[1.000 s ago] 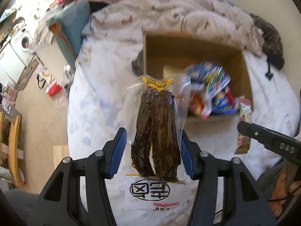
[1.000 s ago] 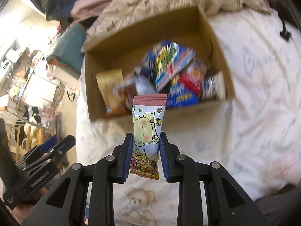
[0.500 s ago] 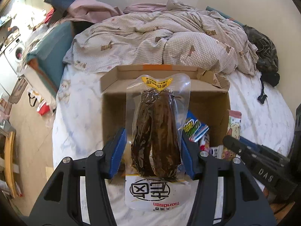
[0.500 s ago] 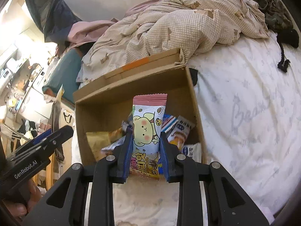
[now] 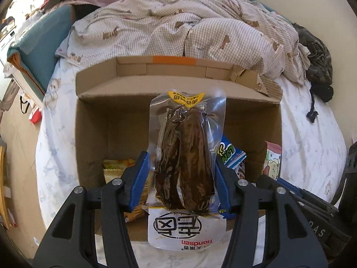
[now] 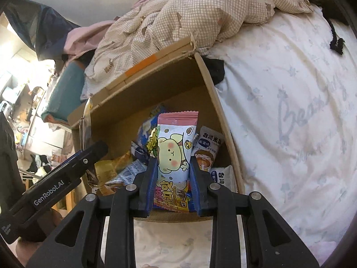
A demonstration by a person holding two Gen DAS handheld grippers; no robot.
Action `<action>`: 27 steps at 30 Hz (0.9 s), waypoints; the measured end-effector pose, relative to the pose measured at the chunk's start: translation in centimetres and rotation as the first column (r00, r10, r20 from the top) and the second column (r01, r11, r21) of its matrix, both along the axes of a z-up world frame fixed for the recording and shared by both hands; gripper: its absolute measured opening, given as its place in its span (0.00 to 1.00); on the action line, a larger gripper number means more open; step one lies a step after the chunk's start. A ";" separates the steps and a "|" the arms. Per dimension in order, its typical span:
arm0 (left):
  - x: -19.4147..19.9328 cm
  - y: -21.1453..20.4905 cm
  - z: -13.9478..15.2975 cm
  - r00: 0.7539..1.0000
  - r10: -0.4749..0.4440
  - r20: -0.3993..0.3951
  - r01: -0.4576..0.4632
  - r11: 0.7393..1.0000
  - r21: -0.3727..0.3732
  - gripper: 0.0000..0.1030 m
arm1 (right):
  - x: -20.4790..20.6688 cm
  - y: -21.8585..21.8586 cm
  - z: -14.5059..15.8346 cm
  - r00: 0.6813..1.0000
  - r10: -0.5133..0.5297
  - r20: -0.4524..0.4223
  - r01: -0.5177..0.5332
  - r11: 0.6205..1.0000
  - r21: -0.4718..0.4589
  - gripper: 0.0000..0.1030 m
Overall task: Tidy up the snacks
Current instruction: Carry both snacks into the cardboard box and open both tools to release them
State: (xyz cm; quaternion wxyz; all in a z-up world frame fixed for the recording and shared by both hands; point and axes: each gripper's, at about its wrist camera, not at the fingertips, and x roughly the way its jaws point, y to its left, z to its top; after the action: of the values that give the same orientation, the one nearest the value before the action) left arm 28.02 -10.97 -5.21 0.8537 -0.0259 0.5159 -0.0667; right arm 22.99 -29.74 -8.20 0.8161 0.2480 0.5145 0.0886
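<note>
My left gripper [image 5: 181,172] is shut on a clear vacuum pack of dark brown snack [image 5: 186,156], held upright over the open cardboard box [image 5: 93,120]. My right gripper [image 6: 171,176] is shut on a pink-topped bear-print snack packet [image 6: 175,149], held above the box's [image 6: 156,93] right side. Several snack packets [image 6: 207,147] lie in the box bottom. The right gripper and its packet [image 5: 271,163] show at the right edge of the left wrist view; the left gripper [image 6: 67,169] shows at the left of the right wrist view.
The box sits on a bed with a white printed sheet [image 6: 290,111]. A checked beige duvet [image 5: 189,26] is heaped behind the box. A teal cushion [image 5: 42,44] lies at the bed's left edge, with floor clutter beyond. A dark cloth bundle [image 5: 316,62] lies at far right.
Both grippers have dropped lower and closer to the box, still holding their packets. The view has tipped from looking down into the box to looking across it at the duvet.
</note>
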 end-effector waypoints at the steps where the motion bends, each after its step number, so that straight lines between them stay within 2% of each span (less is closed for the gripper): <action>1: 0.0 -0.1 -0.2 1.000 0.001 -0.004 -0.001 1.000 -0.001 0.50 | 0.2 0.1 -0.1 1.000 0.002 -0.004 -0.002 1.000 -0.007 0.28; 8: 0.2 -0.7 -1.3 1.000 -0.006 -0.018 0.006 1.000 0.006 0.52 | 0.6 0.5 -0.4 1.000 -0.004 -0.014 0.002 0.997 -0.081 0.28; 14: 0.3 -0.8 -1.4 1.000 -0.002 -0.017 0.002 1.000 0.007 0.55 | 0.6 -0.2 -0.8 0.999 -0.022 -0.030 0.020 0.998 -0.060 0.31; 17: 0.1 -0.9 -1.3 1.000 -0.003 -0.009 0.003 0.999 0.035 0.56 | 0.6 -0.6 -0.9 0.998 -0.037 -0.041 0.035 0.999 -0.035 0.32; 18: 0.0 -0.9 -1.1 1.000 -0.003 -0.002 0.003 0.999 0.044 0.57 | 0.5 -0.7 -0.9 0.998 -0.039 -0.044 0.038 0.999 -0.023 0.34; 19: -0.1 -0.9 -1.0 1.000 -0.005 0.000 0.005 0.999 0.045 0.58 | 0.3 -0.9 -0.9 0.998 -0.043 -0.045 0.043 0.999 -0.005 0.42; 20: -0.1 -0.9 -0.9 1.000 -0.007 -0.001 0.007 0.999 0.038 0.63 | 0.2 -1.2 -0.8 0.998 -0.051 -0.042 0.051 0.999 0.010 0.55; 23: -0.6 -0.6 -0.2 1.000 -0.011 0.011 0.011 1.000 0.017 0.87 | -0.5 -2.1 -0.2 0.995 -0.094 -0.017 0.095 0.994 0.059 0.64; 27: -1.6 -0.3 1.2 0.998 -0.016 0.055 0.014 0.999 0.031 0.88 | -1.5 -2.7 0.6 0.993 -0.114 0.008 0.112 0.990 0.084 0.71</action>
State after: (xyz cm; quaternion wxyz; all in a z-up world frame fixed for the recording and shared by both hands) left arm 26.46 -11.25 -3.97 0.8674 -0.0071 0.4932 -0.0659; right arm 21.51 -32.43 -7.61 0.8120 0.3102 0.4901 0.0653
